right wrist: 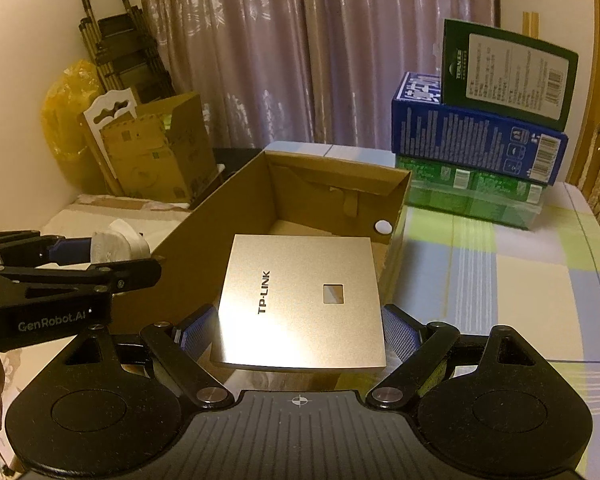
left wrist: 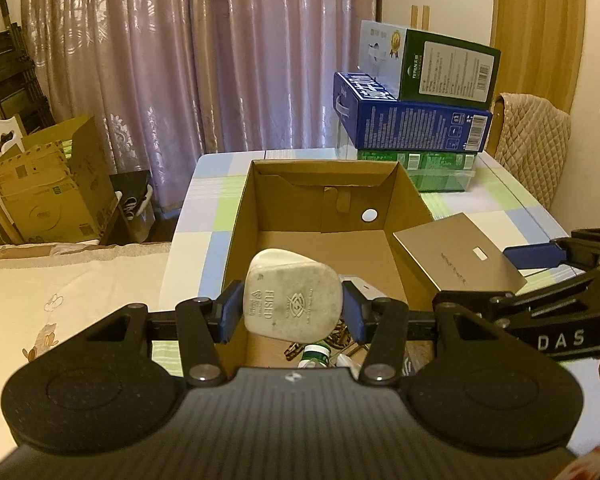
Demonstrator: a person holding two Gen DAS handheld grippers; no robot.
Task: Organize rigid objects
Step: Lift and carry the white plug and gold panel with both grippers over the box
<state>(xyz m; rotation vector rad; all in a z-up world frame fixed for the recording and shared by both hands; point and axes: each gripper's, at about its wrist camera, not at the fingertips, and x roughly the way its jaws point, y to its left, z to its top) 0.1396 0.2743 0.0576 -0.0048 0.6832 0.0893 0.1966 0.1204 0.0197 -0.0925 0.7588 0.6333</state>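
Observation:
My left gripper (left wrist: pixel 291 312) is shut on a white fused plug (left wrist: pixel 292 298), held above the near end of the open cardboard box (left wrist: pixel 244 208). My right gripper (right wrist: pixel 298 332) is shut on a flat silver TP-LINK panel (right wrist: pixel 300 300), its blue pads pressing both side edges, over the box's near right corner. In the left wrist view the silver panel (left wrist: pixel 456 254) and the right gripper (left wrist: pixel 540 256) come in from the right. In the right wrist view the plug (right wrist: pixel 118 246) and the left gripper (right wrist: pixel 72 252) show at the left. The box (right wrist: pixel 336 196) floor looks bare at its far end.
A stack of green and blue cartons (left wrist: pixel 420 108) stands at the table's (left wrist: pixel 204 216) far right edge. A padded chair back (left wrist: pixel 536 136) is beyond it. Small items, including a bottle (left wrist: pixel 316 354), lie under the plug. A bed (left wrist: pixel 60 292) and cardboard boxes (left wrist: pixel 48 196) sit left.

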